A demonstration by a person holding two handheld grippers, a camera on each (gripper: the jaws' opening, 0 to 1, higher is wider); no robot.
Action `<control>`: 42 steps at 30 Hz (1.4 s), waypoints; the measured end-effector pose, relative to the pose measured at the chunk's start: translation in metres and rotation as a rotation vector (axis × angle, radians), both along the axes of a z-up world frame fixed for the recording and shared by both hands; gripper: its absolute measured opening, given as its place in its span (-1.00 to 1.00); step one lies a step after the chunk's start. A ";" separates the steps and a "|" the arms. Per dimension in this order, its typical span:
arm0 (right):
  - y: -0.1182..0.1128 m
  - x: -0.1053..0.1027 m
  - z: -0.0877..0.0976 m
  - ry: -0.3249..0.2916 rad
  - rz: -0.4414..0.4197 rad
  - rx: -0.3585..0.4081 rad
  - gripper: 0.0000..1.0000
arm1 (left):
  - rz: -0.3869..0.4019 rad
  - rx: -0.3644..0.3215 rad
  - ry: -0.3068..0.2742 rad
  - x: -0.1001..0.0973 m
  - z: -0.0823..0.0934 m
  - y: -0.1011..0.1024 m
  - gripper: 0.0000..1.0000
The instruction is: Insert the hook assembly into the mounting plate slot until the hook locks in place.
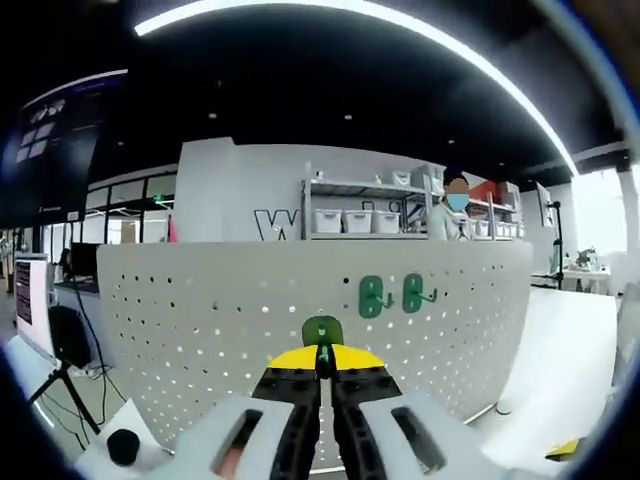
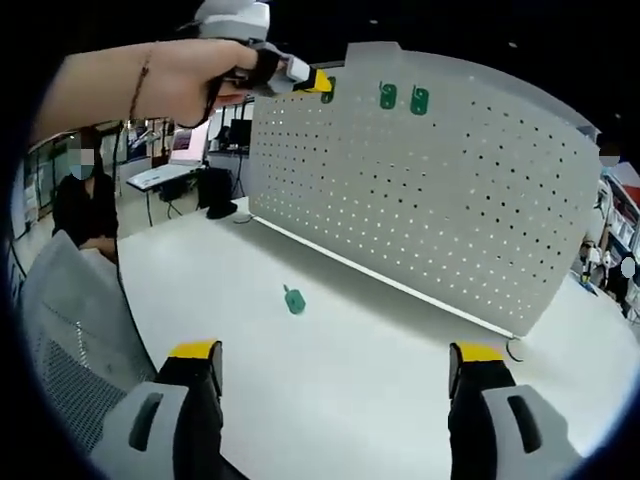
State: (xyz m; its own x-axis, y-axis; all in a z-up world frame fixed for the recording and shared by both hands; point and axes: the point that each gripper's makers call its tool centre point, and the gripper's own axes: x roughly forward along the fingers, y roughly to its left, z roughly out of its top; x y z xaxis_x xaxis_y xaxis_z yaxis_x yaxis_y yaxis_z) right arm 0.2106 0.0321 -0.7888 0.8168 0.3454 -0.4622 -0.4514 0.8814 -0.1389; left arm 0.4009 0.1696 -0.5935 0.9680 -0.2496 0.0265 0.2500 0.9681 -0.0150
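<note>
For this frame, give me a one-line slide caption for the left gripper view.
Left gripper shut on a green hook, held up to the white pegboard beside two mounted hooks.

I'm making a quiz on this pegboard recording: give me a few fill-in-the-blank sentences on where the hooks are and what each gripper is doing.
1. The left gripper is shut on a ____ hook in front of the white pegboard.
2. ____ green hooks already hang on the pegboard.
3. One spare green hook lies on the white ____.
4. The right gripper is ____ and holds nothing.

Missing words: green; Two; table; open
</note>
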 end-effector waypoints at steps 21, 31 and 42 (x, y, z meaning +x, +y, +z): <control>0.001 -0.004 -0.002 0.002 0.010 -0.009 0.71 | 0.048 0.031 -0.011 0.007 0.004 0.012 -0.98; -0.007 -0.007 -0.004 0.004 -0.010 -0.034 0.75 | 0.047 0.053 -0.018 -0.005 0.010 0.013 -0.98; -0.005 -0.015 -0.016 0.039 0.015 -0.092 0.77 | 0.059 0.142 0.034 -0.008 0.008 0.021 -0.97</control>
State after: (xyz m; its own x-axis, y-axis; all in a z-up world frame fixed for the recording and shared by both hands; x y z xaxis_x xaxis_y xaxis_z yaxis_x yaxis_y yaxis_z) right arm 0.1959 0.0269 -0.8043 0.7928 0.3118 -0.5237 -0.4709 0.8589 -0.2015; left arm 0.3928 0.1902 -0.5860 0.9807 -0.1916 -0.0377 0.1947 0.9740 0.1160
